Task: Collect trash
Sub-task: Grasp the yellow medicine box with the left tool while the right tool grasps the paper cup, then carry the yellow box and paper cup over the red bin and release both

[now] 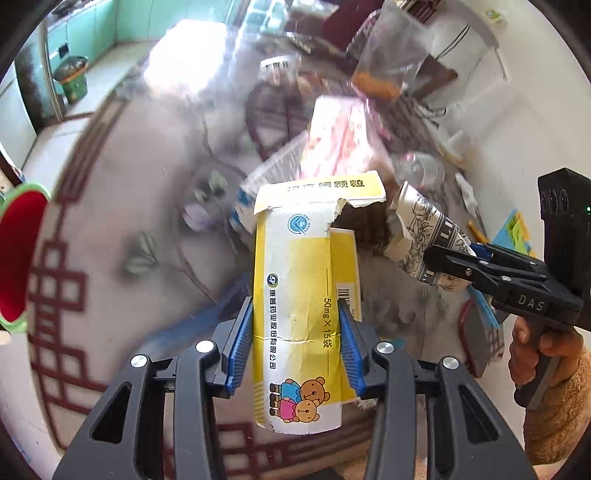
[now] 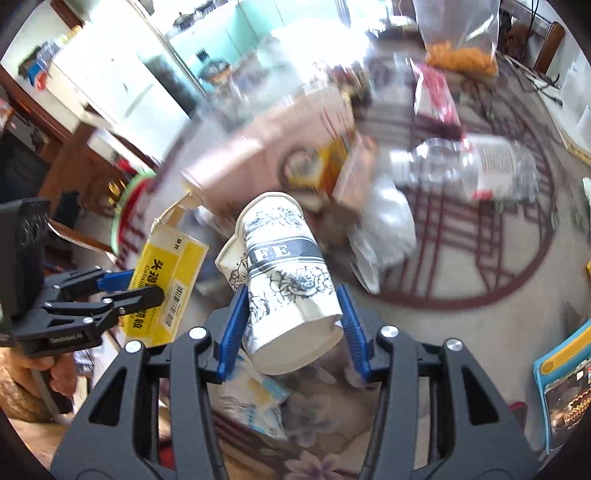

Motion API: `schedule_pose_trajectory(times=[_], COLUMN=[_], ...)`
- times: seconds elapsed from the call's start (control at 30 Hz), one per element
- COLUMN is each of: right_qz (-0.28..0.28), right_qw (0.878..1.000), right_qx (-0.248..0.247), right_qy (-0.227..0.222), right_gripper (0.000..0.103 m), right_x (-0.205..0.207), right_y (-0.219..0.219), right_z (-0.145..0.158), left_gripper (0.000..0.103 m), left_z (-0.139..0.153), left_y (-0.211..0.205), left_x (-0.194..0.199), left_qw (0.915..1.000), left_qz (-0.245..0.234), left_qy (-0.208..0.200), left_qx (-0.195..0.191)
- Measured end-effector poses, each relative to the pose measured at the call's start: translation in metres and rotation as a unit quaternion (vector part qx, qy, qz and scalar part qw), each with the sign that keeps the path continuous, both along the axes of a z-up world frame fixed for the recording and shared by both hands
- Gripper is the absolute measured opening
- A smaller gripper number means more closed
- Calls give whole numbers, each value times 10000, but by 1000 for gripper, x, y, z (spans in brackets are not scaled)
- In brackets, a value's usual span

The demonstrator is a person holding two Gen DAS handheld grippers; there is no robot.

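I have two pieces of trash in hand at once: the left gripper (image 1: 297, 328) is clamped on the flattened yellow medicine box (image 1: 295, 295), its blue pads pressing both long edges, and the right gripper (image 2: 291, 321) is clamped on the crushed paper cup (image 2: 286, 291) with the black floral print, gripped near its base with the mouth pointing away from me. Both pieces look lifted clear of the heap, side by side, the cup just to the right of the box in the left wrist view. I judge the job is at an early stage: plenty is left on the surface, including a pink carton (image 2: 266, 155), a crumpled clear plastic bottle (image 2: 469, 166), a blue and white packet (image 2: 255, 398) beneath the cup, and a clear bag with orange contents (image 2: 458, 37) further back. I see no bin for certain in either view, so where these two pieces go I cannot tell. The heap lies on a pale table top (image 1: 110, 206) printed with dark red lattice lines and grey flowers. Beyond it the room shows mint-green cabinets (image 1: 92, 26), white walls and a bright glare of daylight.
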State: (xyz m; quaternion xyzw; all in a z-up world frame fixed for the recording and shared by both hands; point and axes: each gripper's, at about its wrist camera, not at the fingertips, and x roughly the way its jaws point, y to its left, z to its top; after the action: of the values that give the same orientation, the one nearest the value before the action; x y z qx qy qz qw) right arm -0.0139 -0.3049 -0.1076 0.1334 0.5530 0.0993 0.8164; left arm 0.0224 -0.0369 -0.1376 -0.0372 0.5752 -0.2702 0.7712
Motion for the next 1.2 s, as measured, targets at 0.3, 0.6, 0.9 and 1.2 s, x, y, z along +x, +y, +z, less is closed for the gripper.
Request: schedule_pose_trajectory(times=[0.3, 0.6, 0.9, 1.2], right_qz=[-29, -102, -47, 416], right_qw=[9986, 9975, 9978, 9975], right_qx=[214, 325, 360, 546], right_qy=[-492, -619, -549, -183], right_gripper=[47, 47, 47, 48], right_x=[24, 42, 73, 120], right_y=[59, 98, 163, 268], right_z=[36, 52, 50, 17], left_gripper=[40, 40, 40, 40], left_z=[39, 50, 45, 27], left_y=[32, 86, 168, 280], left_x=[22, 44, 72, 114], left_qw=[9980, 9951, 9913, 9775], left_qz=[383, 691, 1105, 1907], left_qy=[-482, -675, -711, -724], left_qx=[-150, -210, -76, 529])
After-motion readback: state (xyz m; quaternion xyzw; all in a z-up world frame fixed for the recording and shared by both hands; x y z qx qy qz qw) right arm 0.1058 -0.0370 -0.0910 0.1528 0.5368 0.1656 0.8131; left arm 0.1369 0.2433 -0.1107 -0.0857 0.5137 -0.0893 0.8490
